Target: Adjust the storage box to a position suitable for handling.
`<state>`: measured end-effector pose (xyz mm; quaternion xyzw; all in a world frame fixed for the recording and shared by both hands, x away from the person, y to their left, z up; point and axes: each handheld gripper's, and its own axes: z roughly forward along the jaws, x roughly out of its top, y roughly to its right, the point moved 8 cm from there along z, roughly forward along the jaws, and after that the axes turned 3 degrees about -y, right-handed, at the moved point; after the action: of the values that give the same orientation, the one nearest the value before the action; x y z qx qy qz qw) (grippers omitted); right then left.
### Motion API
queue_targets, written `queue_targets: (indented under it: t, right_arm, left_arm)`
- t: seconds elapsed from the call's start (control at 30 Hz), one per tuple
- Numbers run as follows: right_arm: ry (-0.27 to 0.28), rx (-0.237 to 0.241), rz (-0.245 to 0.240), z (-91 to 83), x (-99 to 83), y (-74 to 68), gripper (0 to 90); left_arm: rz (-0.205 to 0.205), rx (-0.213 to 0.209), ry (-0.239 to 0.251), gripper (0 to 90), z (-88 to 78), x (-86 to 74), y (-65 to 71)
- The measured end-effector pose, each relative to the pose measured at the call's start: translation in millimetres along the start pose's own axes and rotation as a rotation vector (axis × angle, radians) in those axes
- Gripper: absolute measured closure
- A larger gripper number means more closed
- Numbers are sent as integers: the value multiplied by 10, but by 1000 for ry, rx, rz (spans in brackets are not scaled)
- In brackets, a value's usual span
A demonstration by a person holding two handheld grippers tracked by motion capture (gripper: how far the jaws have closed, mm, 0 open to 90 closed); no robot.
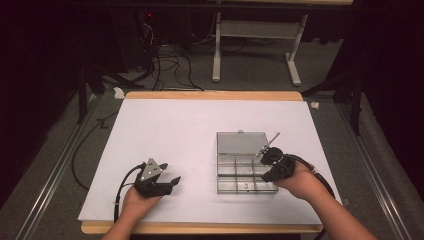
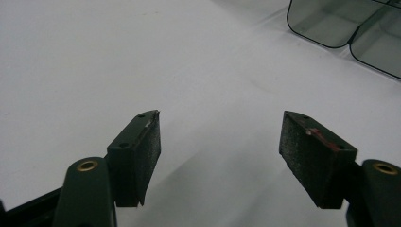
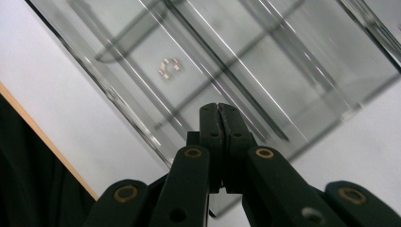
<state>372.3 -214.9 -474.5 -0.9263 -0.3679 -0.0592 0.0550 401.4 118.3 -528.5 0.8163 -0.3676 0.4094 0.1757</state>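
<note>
The right claw (image 3: 220, 111), jaws pressed together on nothing, hovers over the clear compartment box (image 1: 243, 162) at the high view's lower right. The left claw (image 2: 220, 142), jaws apart, rests on the white worktop (image 1: 175, 130) at lower left.

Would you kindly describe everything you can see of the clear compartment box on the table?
The compartment box looks like clear plastic. It lies flat on the white table, lid swung open away from the person. Dividers split the tray into small cells; one cell holds a tiny metallic piece. The right gripper, jaws shut, hovers above its right edge.
</note>
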Motion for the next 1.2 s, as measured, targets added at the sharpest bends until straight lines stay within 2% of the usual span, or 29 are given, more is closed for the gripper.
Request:
queue_targets:
  t: [0.33, 0.53, 0.63, 0.87, 0.97, 1.2]
  right_arm:
    - [9, -32, 74, -94, -262, 273, 900]
    - [12, -46, 117, -81, -394, 421, 899]
    - [17, -47, 124, -67, -421, 462, 896]
    - [10, -63, 164, 49, -549, 604, 843]
    - [24, -66, 190, 98, -585, 650, 807]
    - [65, -64, 216, 199, -623, 681, 774]
  left_arm:
    - [0, 1, 2, 303, -2, 0, -1]
    - [0, -1, 0, 304, -1, -1, -2]
    - [0, -3, 0, 303, -1, 0, -1]
    - [-4, -2, 2, 302, -3, 0, -4]
    - [-5, -3, 1, 303, -3, -1, -6]
    - [-7, -4, -3, 304, -2, -2, -8]
